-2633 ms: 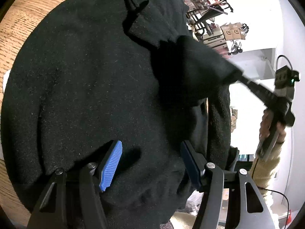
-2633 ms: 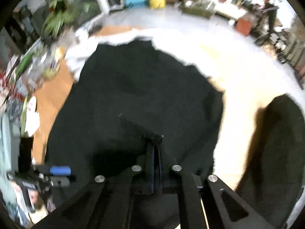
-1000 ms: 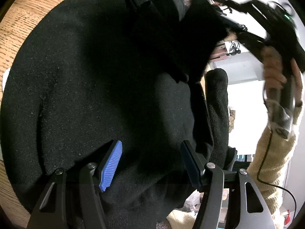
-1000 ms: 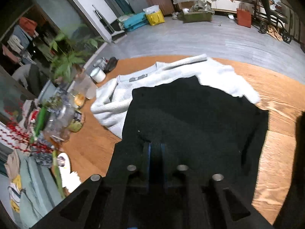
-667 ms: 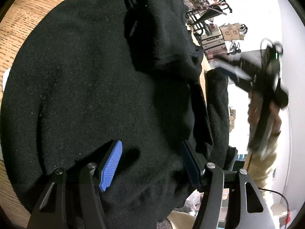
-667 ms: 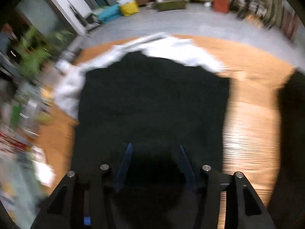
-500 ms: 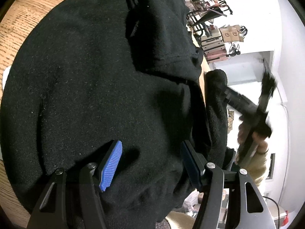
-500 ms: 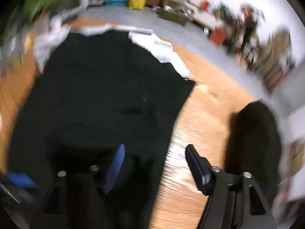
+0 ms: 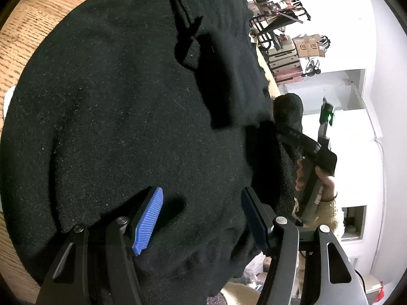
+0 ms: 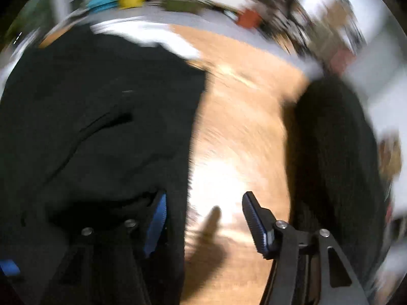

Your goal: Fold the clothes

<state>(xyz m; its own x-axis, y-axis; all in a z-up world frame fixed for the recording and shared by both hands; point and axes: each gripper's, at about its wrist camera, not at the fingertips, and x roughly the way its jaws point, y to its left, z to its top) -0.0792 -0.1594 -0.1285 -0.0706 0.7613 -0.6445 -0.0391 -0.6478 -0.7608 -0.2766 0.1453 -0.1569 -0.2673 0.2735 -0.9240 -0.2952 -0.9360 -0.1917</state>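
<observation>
Left wrist view: left tool (image 9: 201, 216) spread wide, pads resting down on the black sweater (image 9: 114, 117), gripping nothing. Sweater fills the view from 7 to 2 o'clock over the wooden table (image 9: 30, 33). Right hand (image 9: 315, 178) at 3 o'clock, beyond the sweater's edge.

Right wrist view (badly blurred): right tool (image 10: 203, 218) closing, bare table between its jaws. Sweater's edge at the 9 o'clock finger (image 10: 155, 223); a dark sleeve (image 10: 330, 152) at 3 o'clock; white garment (image 10: 142, 31) at 12.

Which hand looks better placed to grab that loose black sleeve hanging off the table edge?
Probably the right. Its gripper hangs over bare table beside the sleeve, jaws closing on nothing. The left gripper rests spread on the black sweater, seemingly pinning it, and sits farther away.
</observation>
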